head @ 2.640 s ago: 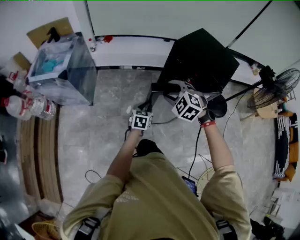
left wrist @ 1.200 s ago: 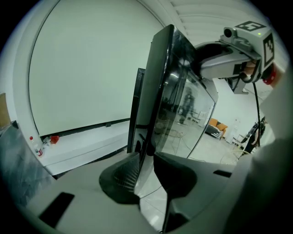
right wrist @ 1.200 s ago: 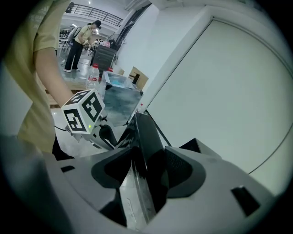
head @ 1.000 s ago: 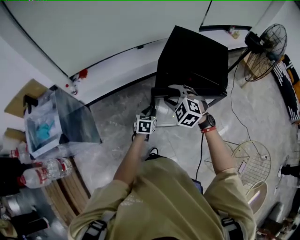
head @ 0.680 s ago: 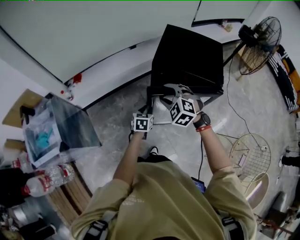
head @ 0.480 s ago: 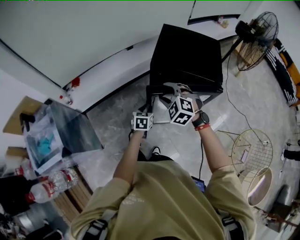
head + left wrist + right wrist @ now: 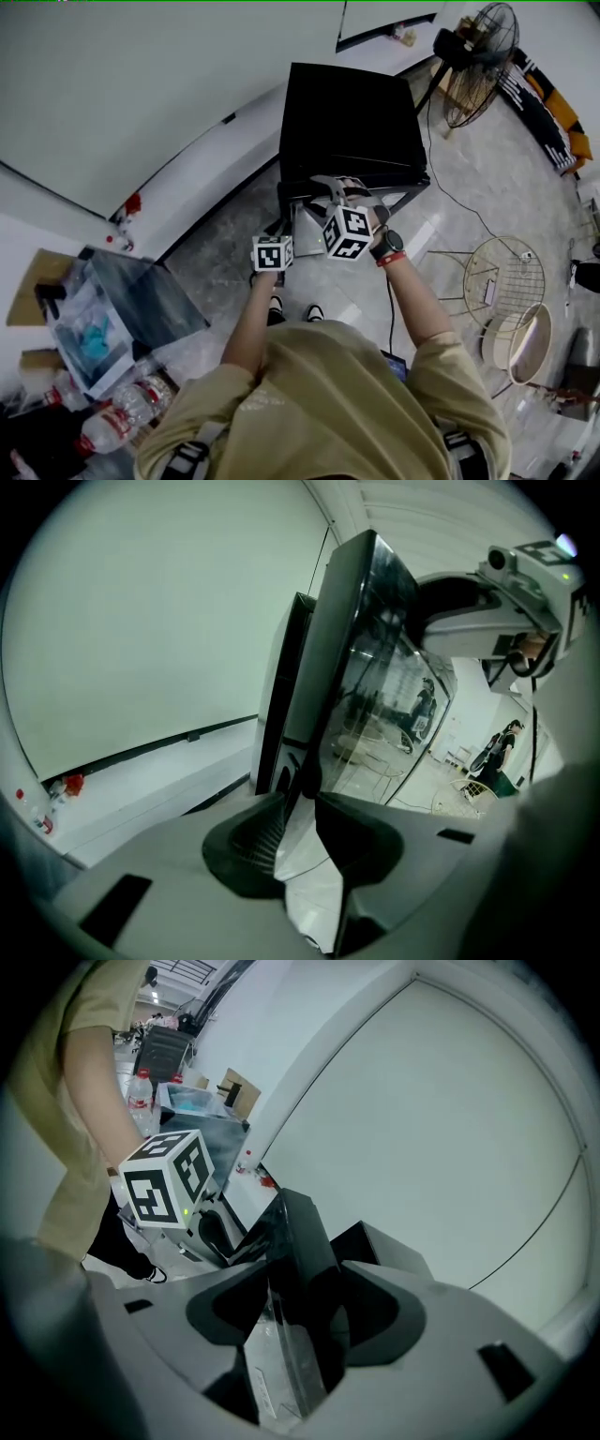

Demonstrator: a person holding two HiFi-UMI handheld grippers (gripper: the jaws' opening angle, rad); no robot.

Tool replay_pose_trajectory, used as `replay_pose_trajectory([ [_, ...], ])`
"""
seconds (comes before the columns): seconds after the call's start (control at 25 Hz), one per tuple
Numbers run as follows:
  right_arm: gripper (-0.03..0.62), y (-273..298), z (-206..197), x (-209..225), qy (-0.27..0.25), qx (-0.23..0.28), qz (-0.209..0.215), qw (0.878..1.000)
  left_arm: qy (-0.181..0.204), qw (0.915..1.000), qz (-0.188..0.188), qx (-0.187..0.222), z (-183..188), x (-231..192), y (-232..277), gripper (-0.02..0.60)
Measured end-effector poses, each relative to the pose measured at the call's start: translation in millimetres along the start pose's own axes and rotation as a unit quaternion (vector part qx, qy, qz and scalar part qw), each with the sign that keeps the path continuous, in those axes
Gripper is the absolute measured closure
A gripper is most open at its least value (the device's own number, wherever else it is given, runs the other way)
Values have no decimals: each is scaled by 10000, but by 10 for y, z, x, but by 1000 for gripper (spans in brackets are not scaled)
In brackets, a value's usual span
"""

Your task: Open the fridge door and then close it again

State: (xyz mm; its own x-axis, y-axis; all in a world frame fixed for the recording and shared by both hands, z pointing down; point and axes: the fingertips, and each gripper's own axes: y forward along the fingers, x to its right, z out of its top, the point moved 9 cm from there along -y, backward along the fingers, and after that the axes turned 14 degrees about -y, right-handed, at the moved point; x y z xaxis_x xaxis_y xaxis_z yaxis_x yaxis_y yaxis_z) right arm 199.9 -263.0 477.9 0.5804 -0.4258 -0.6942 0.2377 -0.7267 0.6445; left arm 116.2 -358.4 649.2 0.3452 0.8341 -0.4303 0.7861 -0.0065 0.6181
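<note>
A small black fridge (image 7: 352, 117) stands against the white wall. Its glass door (image 7: 375, 667) is ajar, with a gap to the body (image 7: 281, 696). My right gripper (image 7: 330, 187) is shut on the door's thick top edge (image 7: 291, 1232), which fills the space between its jaws (image 7: 300, 1307). My left gripper (image 7: 281, 223) sits at the door's left front corner. The door's edge reaches in at its fingertips (image 7: 302, 803), and I cannot see whether the pads press on it. The left gripper's marker cube (image 7: 164, 1190) shows in the right gripper view.
A standing fan (image 7: 473, 66) is to the right of the fridge, with a cable (image 7: 459, 202) on the tiled floor. Round wire guards (image 7: 502, 281) lie at the right. A clear plastic box (image 7: 103, 314) and water bottles (image 7: 122, 417) are at the lower left.
The head view has swung round, so the fridge and the fan now lie further left and higher. Both grippers have stayed at the door's front edge and kept their spacing.
</note>
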Motion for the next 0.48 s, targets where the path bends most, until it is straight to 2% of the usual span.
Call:
replay_pose_trajectory([
  [0.32, 331, 181, 5, 68, -56, -520, -429, 9977, 77, 9998, -152, -64, 214, -82, 159, 472],
  [0.48, 329, 231, -7, 105, 5, -641, -487, 9968, 188, 9995, -215, -96, 298, -105, 218, 471],
])
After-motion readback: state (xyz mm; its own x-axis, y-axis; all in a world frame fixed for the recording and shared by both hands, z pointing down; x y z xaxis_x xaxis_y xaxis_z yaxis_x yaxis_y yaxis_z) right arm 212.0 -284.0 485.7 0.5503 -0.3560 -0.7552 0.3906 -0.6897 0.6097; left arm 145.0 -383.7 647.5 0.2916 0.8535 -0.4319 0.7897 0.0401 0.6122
